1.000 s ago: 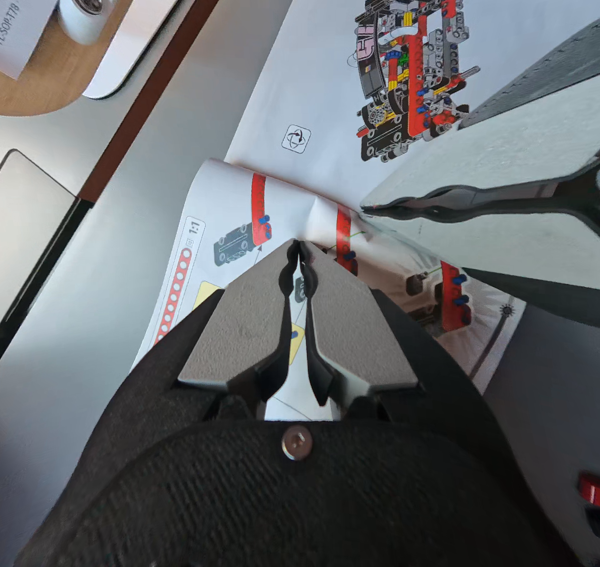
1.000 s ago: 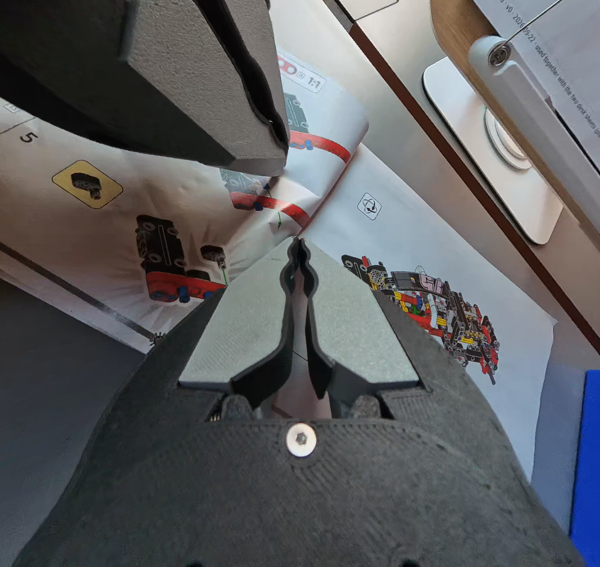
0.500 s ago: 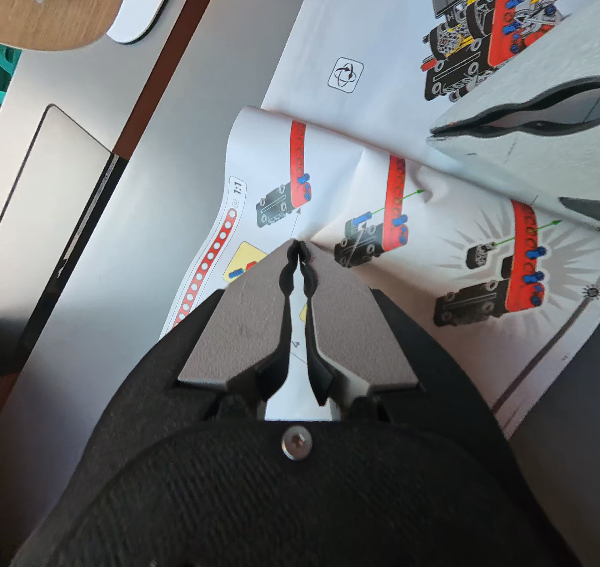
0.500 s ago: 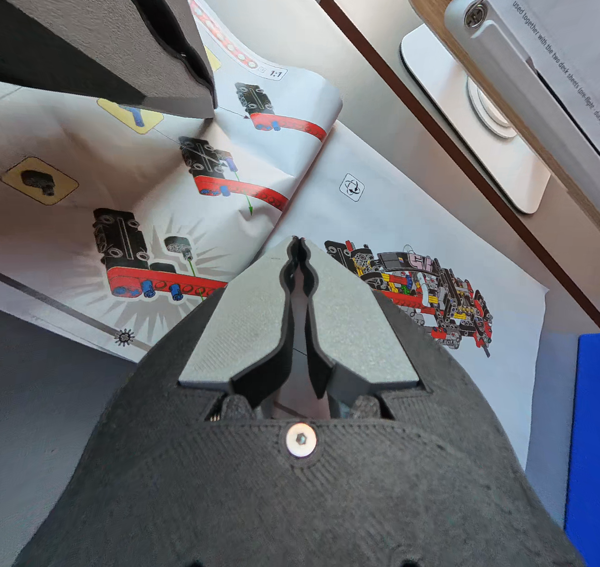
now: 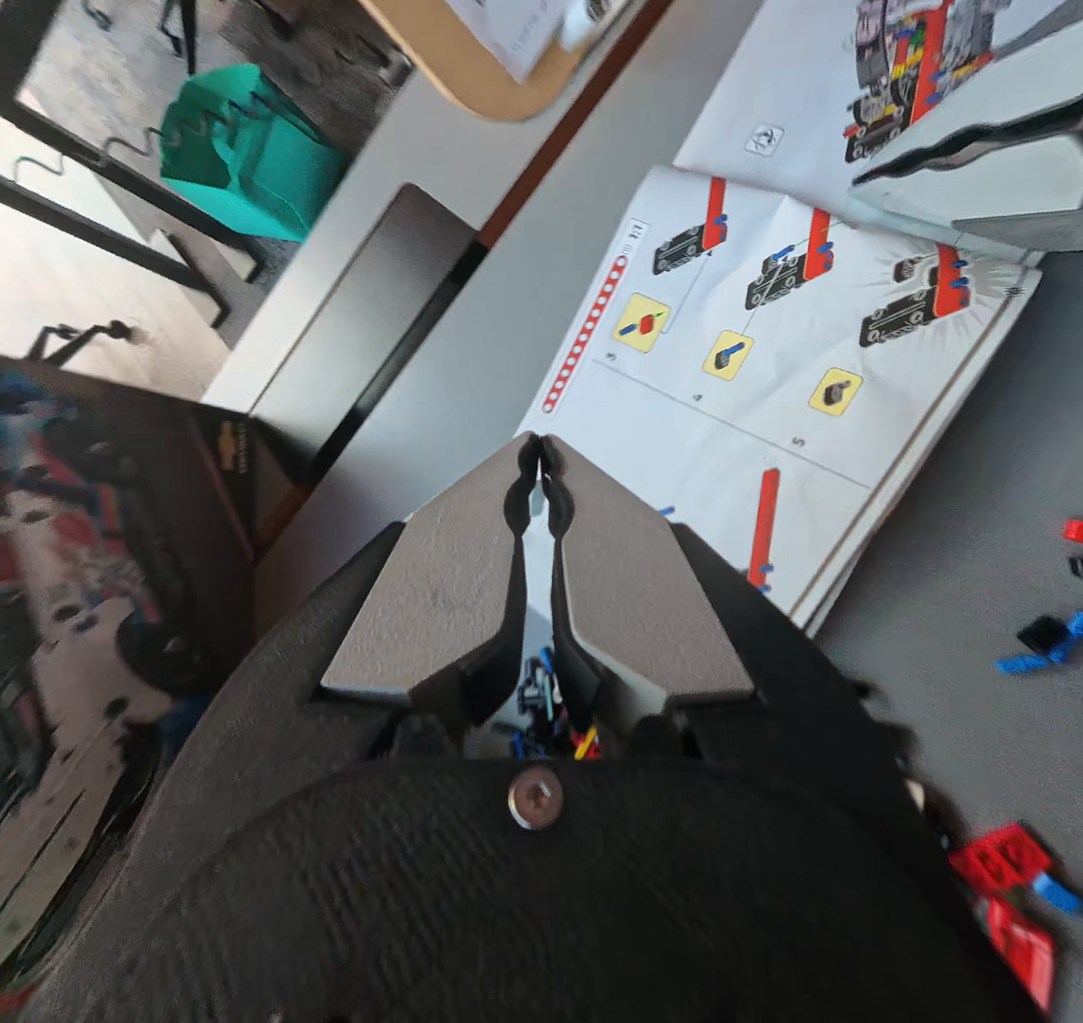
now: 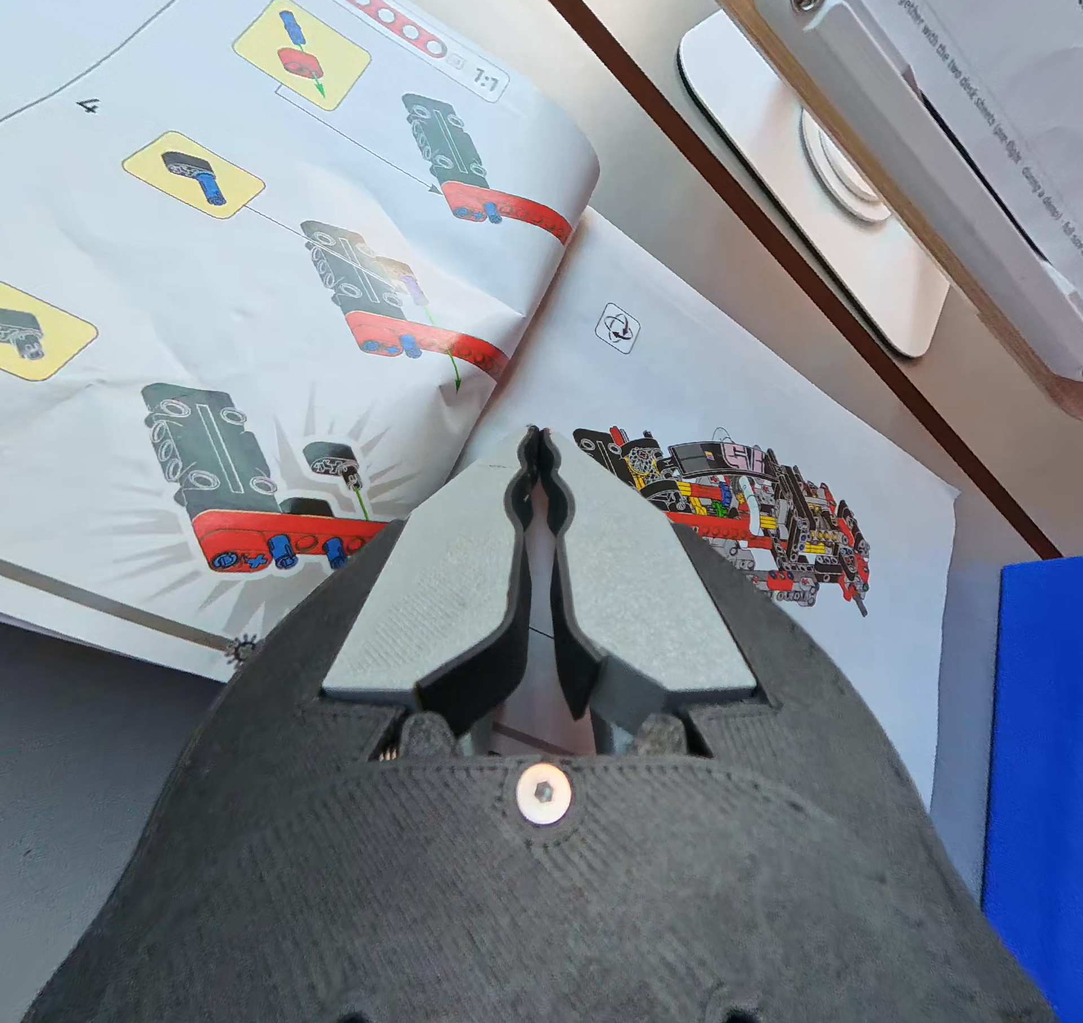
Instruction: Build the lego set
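Instruction booklet point(image 6: 246, 303) laid open on desk point(image 5: 445, 315), just ahead of both grippers; right gripper point(image 6: 539, 438) nearer spine; left gripper point(image 5: 538, 445) at page corner; both jaws closed, nothing gripped.

An open instruction booklet point(image 6: 732, 315) lies on the grey desk point(image 5: 457, 320), loose bricks point(image 5: 1049, 643) beside it.

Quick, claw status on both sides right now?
Left claw: closed, holding nothing, over the instruction booklet.
Right claw: closed, holding nothing, over the booklet.
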Available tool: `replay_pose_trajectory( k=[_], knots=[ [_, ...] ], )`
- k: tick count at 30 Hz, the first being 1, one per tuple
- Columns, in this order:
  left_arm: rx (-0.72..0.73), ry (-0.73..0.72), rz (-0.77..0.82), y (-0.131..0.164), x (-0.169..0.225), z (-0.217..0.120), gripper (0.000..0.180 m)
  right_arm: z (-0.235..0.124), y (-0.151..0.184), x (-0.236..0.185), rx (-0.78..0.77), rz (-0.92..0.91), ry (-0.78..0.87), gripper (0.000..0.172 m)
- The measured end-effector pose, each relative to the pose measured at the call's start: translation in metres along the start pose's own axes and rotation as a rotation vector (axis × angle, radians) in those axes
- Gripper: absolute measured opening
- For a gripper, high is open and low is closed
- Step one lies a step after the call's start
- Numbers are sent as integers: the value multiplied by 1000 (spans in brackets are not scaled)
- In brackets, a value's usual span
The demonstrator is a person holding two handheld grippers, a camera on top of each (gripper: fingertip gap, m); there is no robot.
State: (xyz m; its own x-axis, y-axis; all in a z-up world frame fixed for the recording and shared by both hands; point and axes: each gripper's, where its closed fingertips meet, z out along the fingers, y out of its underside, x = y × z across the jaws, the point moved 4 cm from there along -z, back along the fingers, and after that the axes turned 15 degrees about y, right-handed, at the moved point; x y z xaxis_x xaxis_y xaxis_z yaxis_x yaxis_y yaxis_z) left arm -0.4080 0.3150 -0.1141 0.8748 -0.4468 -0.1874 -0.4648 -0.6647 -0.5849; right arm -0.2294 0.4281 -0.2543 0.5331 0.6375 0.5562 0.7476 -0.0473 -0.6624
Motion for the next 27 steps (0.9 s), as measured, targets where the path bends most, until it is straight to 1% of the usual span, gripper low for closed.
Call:
replay_pose_trajectory(
  k=[3, 5, 8, 11, 14, 16, 18, 21, 24, 27],
  knots=[
    [69, -58, -9, 6, -1, -59, 0, 1, 1, 2, -17, 20, 4, 0],
    [80, -91, -8, 17, 5, -85, 0, 1, 3, 4, -23, 15, 15, 0],
    [117, -82, -24, 36, 24, -106, 0, 2, 7, 10, -36, 14, 35, 0],
    [116, -65, -51, 61, 44, -111, 0, 2, 11, 15, -32, 4, 46, 0],
    [73, -80, -71, 89, 56, -106, 0, 2, 16, 21, -54, 3, 81, 0],
    [91, -45, -115, 100, 64, -97, 0, 2, 17, 25, -70, 26, 96, 0],
    [79, 11, -158, 108, 71, -78, 0, 2, 18, 26, -76, 37, 114, 0],
    [37, 61, -163, 115, 74, -38, 0, 1, 20, 28, -76, 41, 146, 0],
    [-5, 107, -168, 121, 69, -1, 0, -1, 21, 30, -71, 58, 153, 0],
    [-21, 118, -169, 122, 58, 22, 0, -2, 23, 32, -78, 89, 146, 0]
  ],
)
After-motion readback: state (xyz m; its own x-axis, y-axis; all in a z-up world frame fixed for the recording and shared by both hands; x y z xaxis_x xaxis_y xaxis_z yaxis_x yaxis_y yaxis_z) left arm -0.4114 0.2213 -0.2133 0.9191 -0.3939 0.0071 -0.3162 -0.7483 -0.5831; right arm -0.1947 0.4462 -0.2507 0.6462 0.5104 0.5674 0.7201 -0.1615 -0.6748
